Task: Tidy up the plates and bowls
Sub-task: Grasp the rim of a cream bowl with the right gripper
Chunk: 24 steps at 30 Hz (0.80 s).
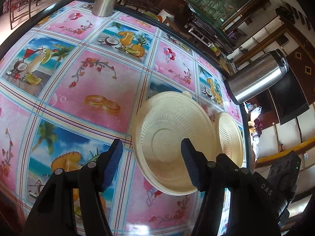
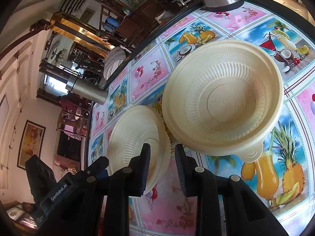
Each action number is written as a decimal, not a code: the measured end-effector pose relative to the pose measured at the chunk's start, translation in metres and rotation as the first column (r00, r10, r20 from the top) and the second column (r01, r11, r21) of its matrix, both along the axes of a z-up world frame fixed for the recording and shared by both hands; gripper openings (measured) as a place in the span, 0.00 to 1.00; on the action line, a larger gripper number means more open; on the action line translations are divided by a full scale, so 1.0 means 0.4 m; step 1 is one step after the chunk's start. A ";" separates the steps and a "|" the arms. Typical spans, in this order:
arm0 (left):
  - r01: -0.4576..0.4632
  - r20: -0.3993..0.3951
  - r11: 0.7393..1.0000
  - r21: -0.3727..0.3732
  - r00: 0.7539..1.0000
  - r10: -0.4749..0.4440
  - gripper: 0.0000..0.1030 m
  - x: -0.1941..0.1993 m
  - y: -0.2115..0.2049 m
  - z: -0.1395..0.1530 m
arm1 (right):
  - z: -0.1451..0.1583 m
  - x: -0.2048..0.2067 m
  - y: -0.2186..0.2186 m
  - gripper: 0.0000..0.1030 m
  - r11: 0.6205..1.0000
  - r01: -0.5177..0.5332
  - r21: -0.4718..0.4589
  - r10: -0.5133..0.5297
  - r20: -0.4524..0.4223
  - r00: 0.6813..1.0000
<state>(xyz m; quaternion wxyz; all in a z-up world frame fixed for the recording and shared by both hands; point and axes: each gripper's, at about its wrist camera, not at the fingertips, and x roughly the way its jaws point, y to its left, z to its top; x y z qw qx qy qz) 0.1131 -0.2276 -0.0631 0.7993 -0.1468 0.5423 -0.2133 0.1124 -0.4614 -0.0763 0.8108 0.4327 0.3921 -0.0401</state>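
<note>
Two cream ribbed plastic bowls, the larger bowl [image 1: 167,137] and smaller bowl [image 1: 231,137], sit mouth-up on the table [image 1: 88,82]. Left tongs [image 1: 151,165] spread astride the larger bowl's rim; right tongs [image 2: 162,169] narrowly parted astride the smaller bowl's [image 2: 135,137] rim, not visibly pinching.

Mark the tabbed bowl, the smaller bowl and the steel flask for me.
tabbed bowl [image 2: 226,102], right wrist view, flat inner base.
smaller bowl [image 2: 133,135], right wrist view, ribbed inner wall.
steel flask [image 1: 256,76], left wrist view, mid body.
</note>
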 end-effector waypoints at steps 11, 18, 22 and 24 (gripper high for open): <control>0.012 0.044 0.997 0.080 0.999 -0.015 0.58 -0.009 -0.023 -0.016 | -0.019 0.012 0.014 0.28 1.000 -0.008 -0.001 0.008 -0.021 1.000; 0.011 0.053 0.994 0.112 0.998 -0.017 0.35 -0.002 -0.027 -0.034 | -0.027 0.014 0.010 0.29 1.000 0.014 0.004 -0.013 -0.024 1.000; 0.020 0.052 0.993 0.114 0.998 -0.026 0.24 0.003 -0.020 -0.042 | -0.041 0.021 0.011 0.29 1.000 0.020 0.007 -0.020 -0.025 0.999; 0.031 0.054 0.992 0.119 0.998 -0.038 0.18 0.003 -0.017 -0.049 | -0.046 0.025 0.014 0.28 1.000 0.024 0.000 -0.024 -0.028 0.999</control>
